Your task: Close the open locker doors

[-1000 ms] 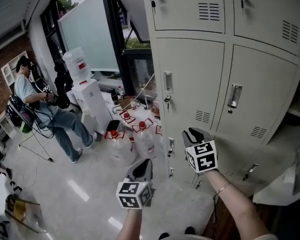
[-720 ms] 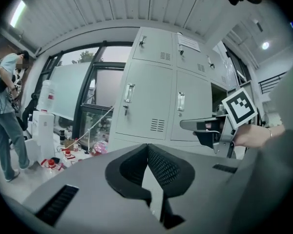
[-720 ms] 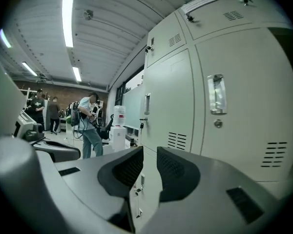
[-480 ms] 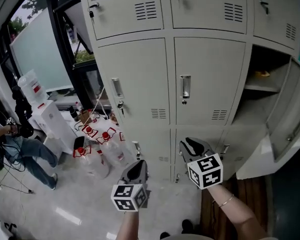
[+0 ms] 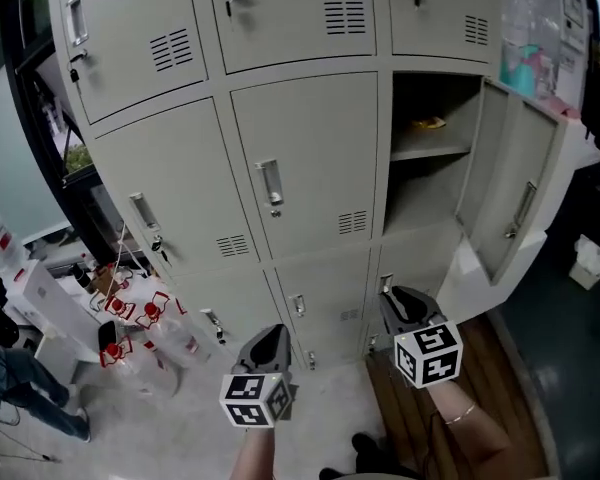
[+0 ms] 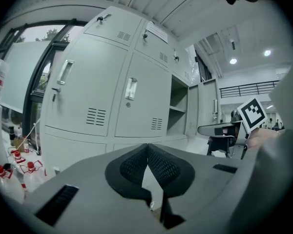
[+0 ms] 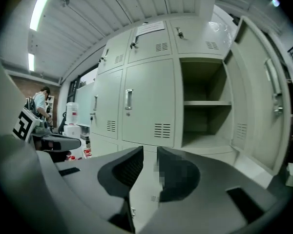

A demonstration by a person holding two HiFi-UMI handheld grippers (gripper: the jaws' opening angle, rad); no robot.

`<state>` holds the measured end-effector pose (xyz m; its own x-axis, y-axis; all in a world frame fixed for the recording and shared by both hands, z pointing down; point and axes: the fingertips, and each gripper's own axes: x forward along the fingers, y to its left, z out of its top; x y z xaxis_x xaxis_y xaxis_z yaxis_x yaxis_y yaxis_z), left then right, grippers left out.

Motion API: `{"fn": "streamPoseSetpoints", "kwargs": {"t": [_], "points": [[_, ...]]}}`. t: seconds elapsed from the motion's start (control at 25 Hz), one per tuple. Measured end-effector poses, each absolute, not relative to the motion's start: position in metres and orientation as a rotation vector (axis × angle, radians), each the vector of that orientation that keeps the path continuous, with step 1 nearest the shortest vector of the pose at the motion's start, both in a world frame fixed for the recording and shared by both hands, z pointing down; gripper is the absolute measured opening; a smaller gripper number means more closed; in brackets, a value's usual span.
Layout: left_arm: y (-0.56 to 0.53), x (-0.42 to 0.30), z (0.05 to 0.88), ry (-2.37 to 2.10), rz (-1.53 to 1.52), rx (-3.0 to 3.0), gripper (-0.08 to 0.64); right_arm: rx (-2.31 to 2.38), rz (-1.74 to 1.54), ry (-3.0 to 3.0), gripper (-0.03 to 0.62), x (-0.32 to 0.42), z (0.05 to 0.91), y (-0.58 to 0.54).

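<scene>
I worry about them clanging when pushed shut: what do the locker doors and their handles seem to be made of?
The locker doors look like thin sheet steel with a matt pale-grey painted finish: the punched vent slots and folded edges suggest it. The handle looks like bright chromed metal, judging by its shine, though plated plastic cannot be ruled out.

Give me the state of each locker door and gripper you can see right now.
Middle-right locker door, swung open.
Lower-right locker door, appears open.
Centre locker door, closed.
Top centre locker door, closed.
Left gripper, shut, empty.
Right gripper, open, empty.
</scene>
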<state>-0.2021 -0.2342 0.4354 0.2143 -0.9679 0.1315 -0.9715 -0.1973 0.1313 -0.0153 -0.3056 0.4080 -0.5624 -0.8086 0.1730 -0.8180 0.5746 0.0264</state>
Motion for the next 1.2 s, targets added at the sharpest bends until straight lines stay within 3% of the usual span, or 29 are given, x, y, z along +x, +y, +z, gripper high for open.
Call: {"fn": "streamPoseSetpoints", "kwargs": {"t": [0.76,1.2], "points": [[-0.317,-0.021,0.431,-1.501,0.074,2.567,0.02,2.029,0.18,-2.281,0.072,0.255,0.405,-0.322],[-0.34,0.027,0.435,-1.429,0.09,2.604,0.02,2.028,0.174,-2.31,0.106,0.297,0.401,-0.348]]}}
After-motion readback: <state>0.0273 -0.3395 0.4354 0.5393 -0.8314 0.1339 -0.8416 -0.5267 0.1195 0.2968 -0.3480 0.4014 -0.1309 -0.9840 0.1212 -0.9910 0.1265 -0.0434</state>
